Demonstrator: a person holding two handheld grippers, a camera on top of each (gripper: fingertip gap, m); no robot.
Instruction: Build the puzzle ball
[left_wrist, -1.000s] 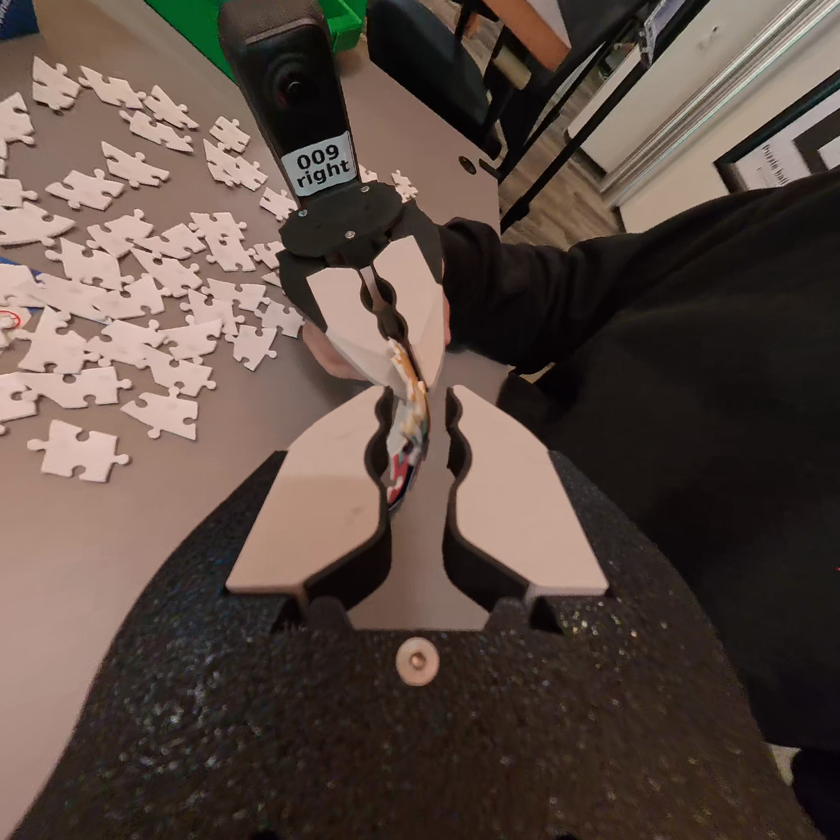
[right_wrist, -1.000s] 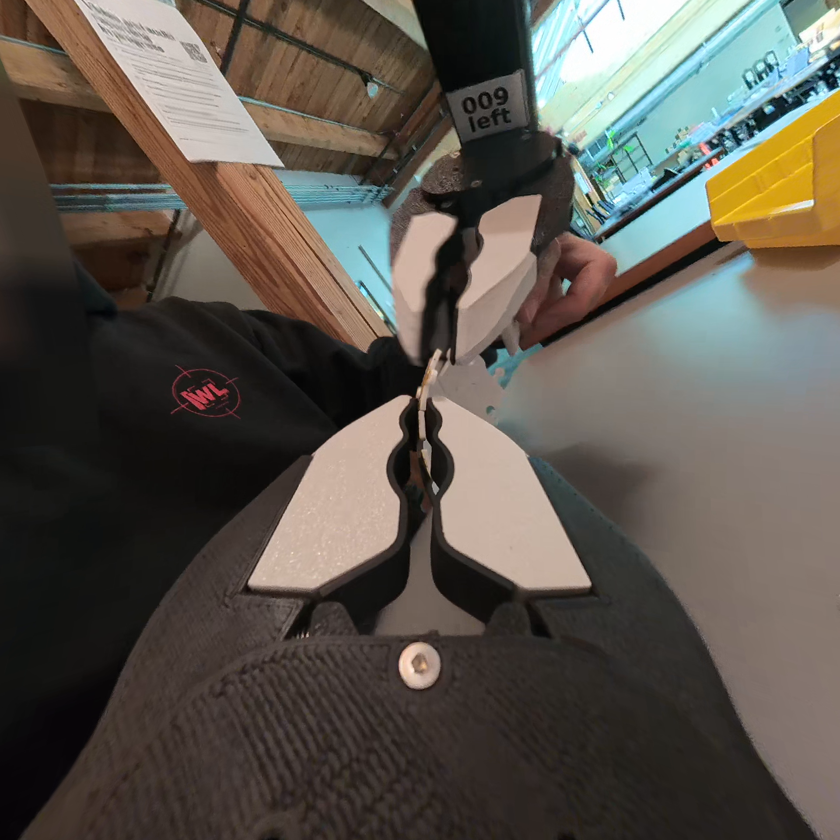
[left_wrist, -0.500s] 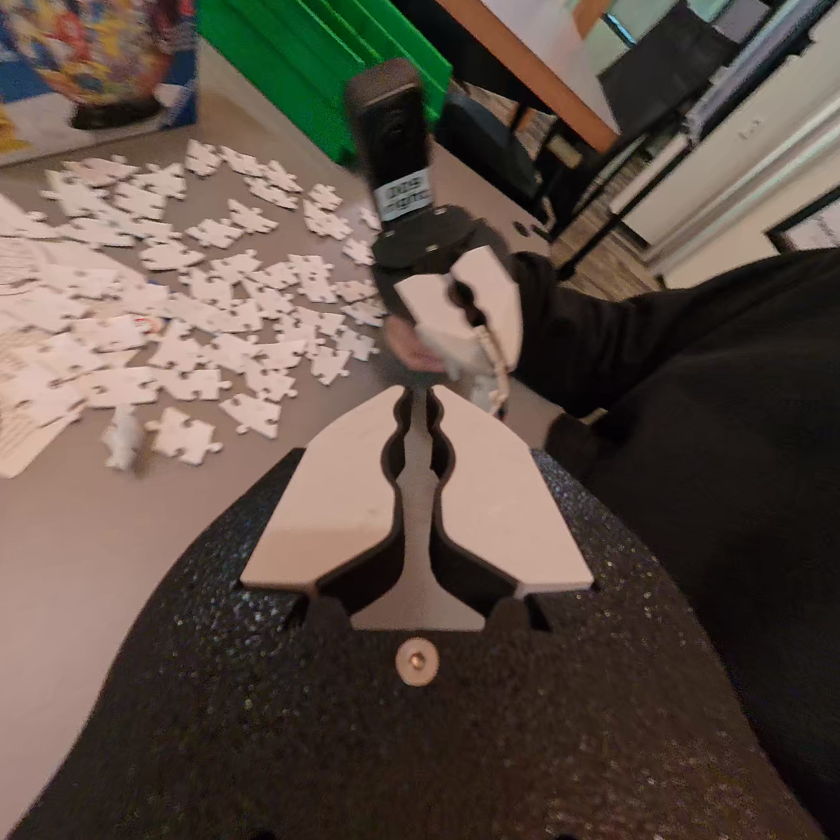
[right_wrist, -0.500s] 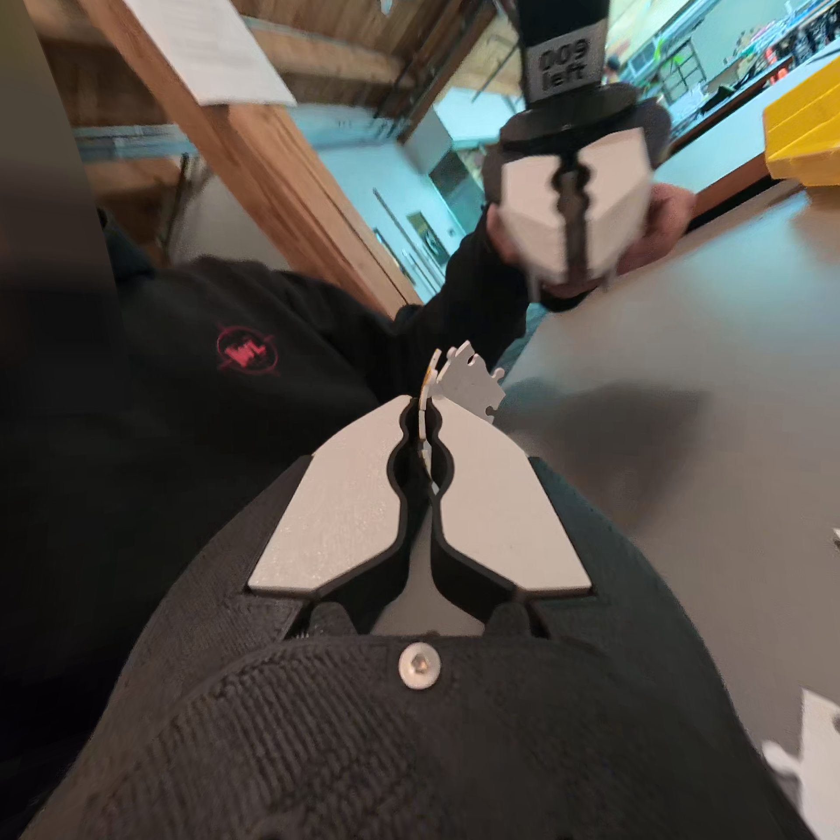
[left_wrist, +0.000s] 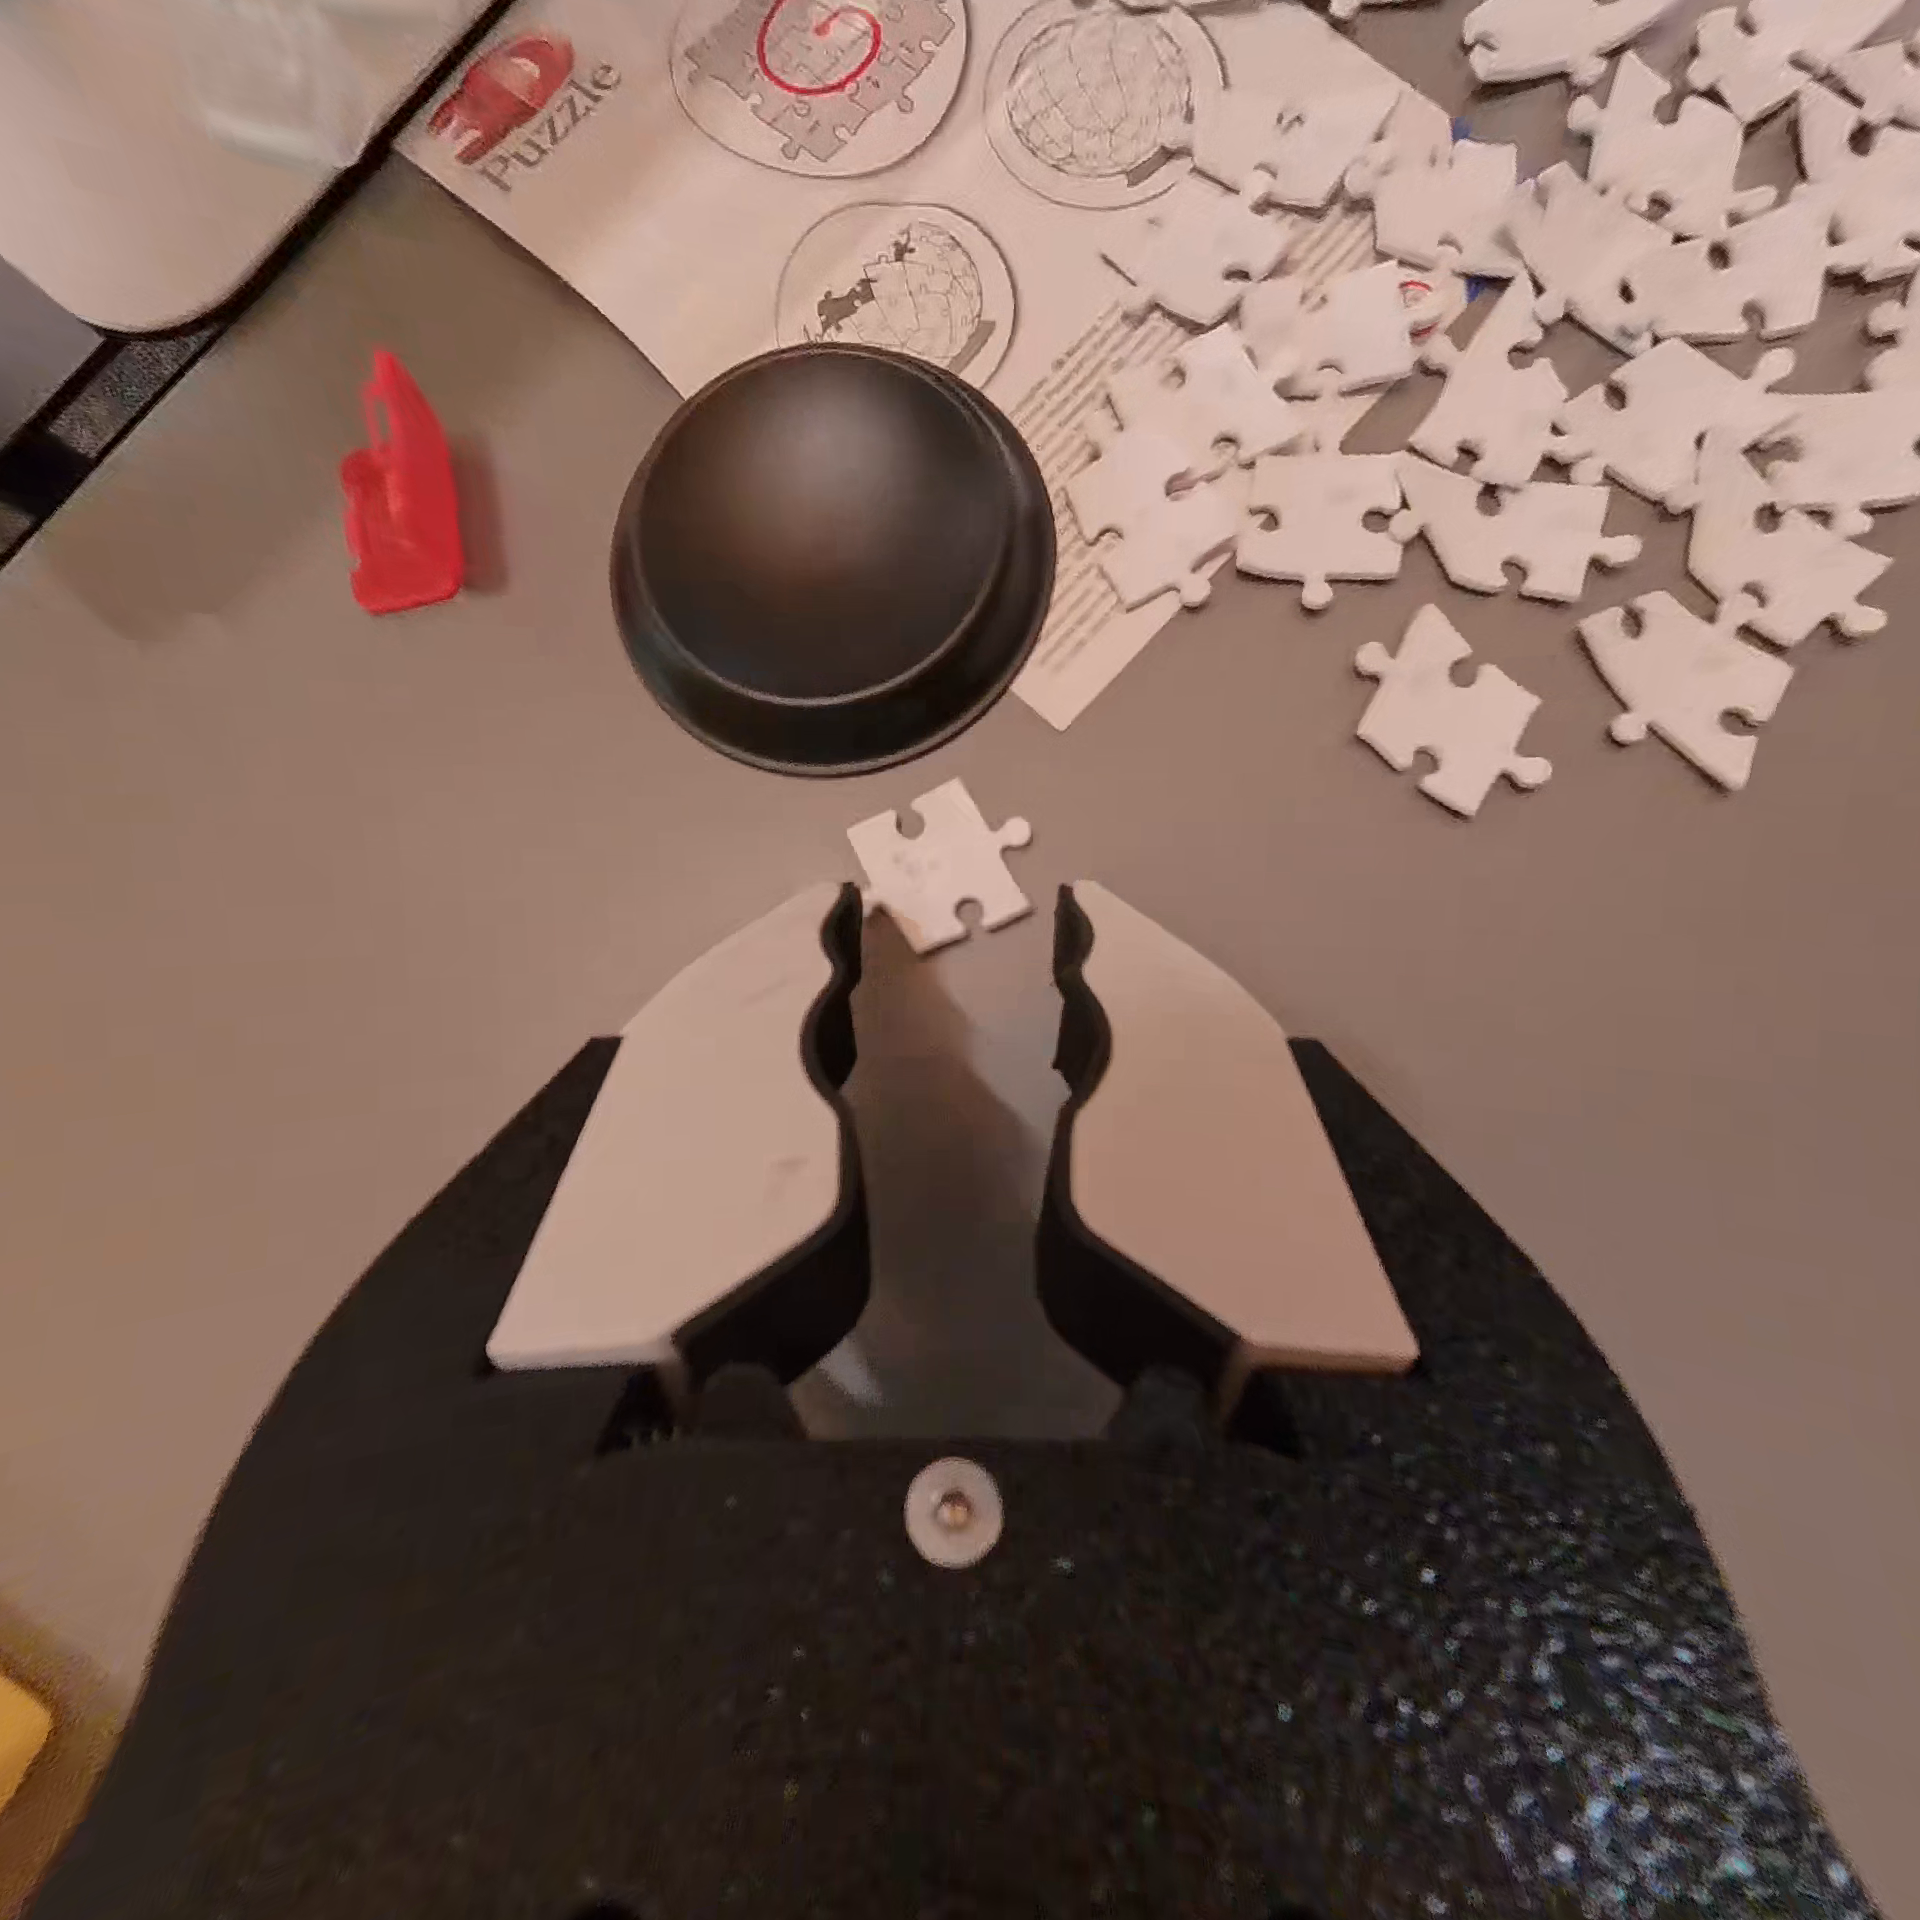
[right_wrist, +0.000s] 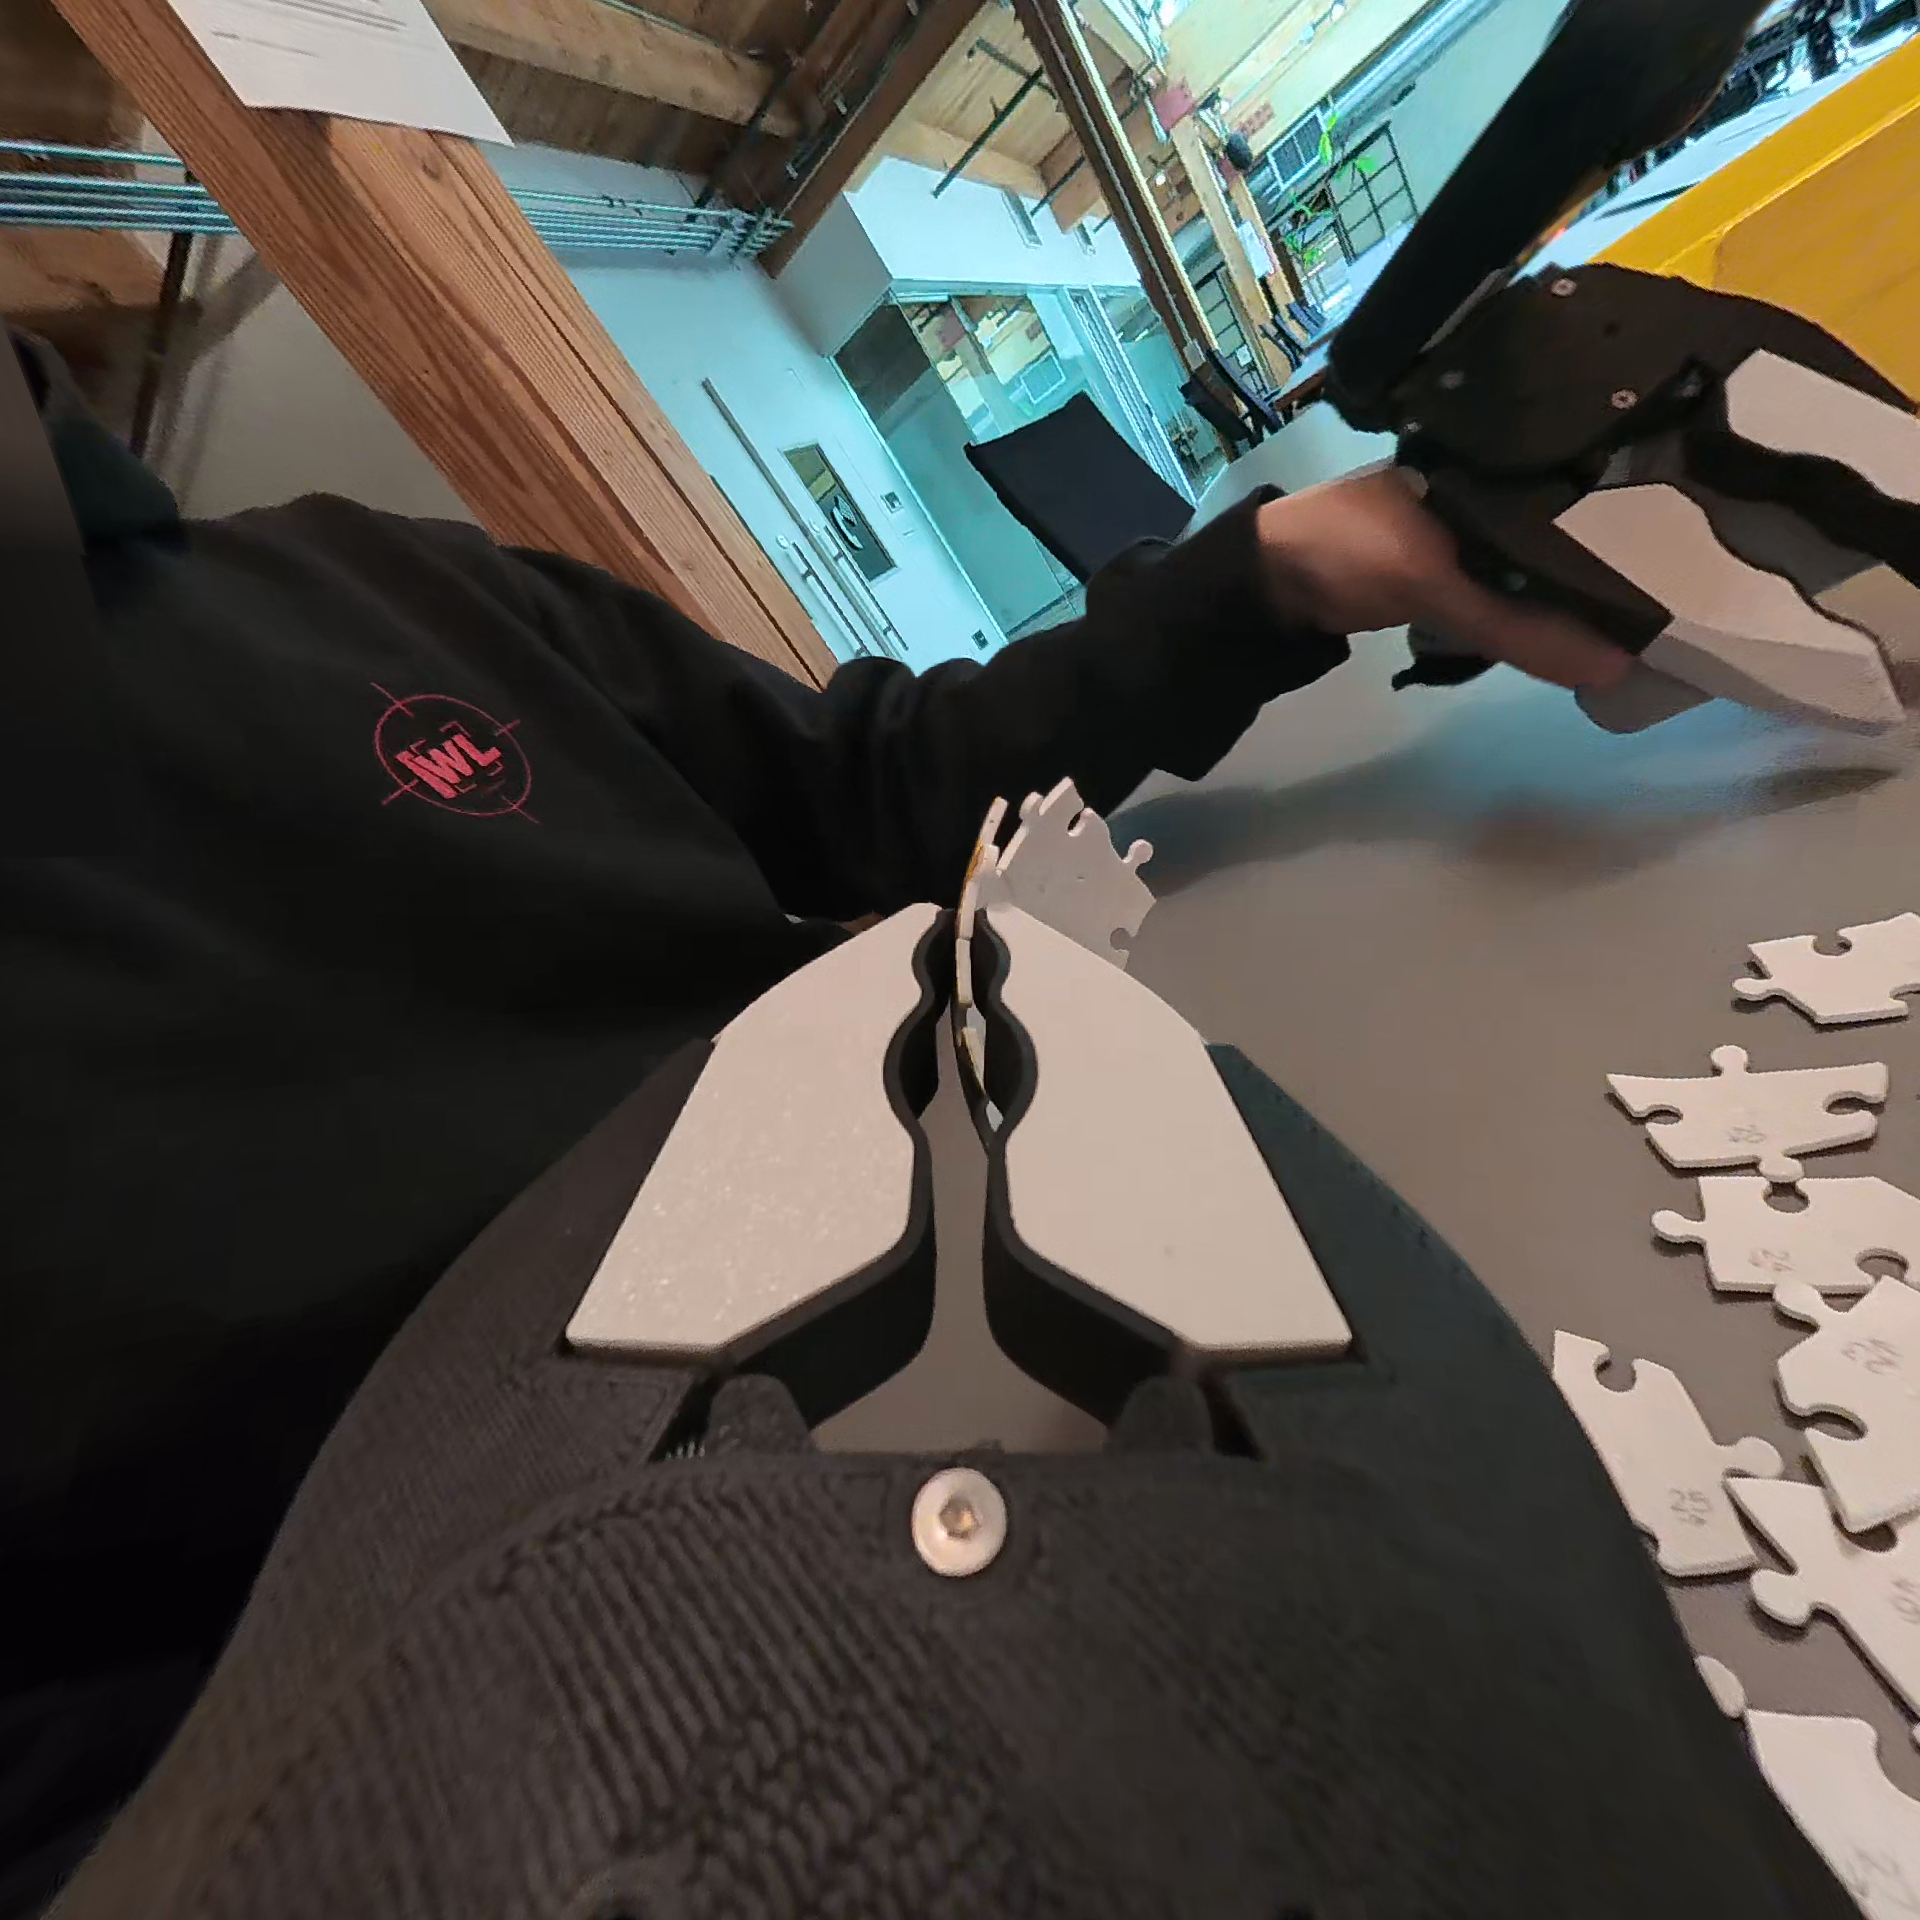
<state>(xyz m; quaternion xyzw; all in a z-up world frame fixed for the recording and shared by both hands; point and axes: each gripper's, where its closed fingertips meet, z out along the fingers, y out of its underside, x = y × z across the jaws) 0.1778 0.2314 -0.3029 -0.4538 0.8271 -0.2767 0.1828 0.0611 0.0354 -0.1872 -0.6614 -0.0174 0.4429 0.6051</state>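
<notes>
My left gripper is open and empty, pointing down at the grey table. A single white puzzle piece lies face down just past its fingertips, close to the left one. A black dome-shaped stand sits beyond that piece. My right gripper is shut on a joined cluster of puzzle pieces, held on edge above the table. The left gripper also shows in the right wrist view at the upper right, low over the table.
Many loose white pieces lie at the upper right, some on an instruction sheet. A red plastic part lies left of the stand. More pieces lie right of my right gripper. A person's dark sleeve crosses behind it.
My left gripper has let go of the cluster, swung away from the right gripper and opened over the table by the single piece and the stand. The right gripper keeps holding the cluster.
</notes>
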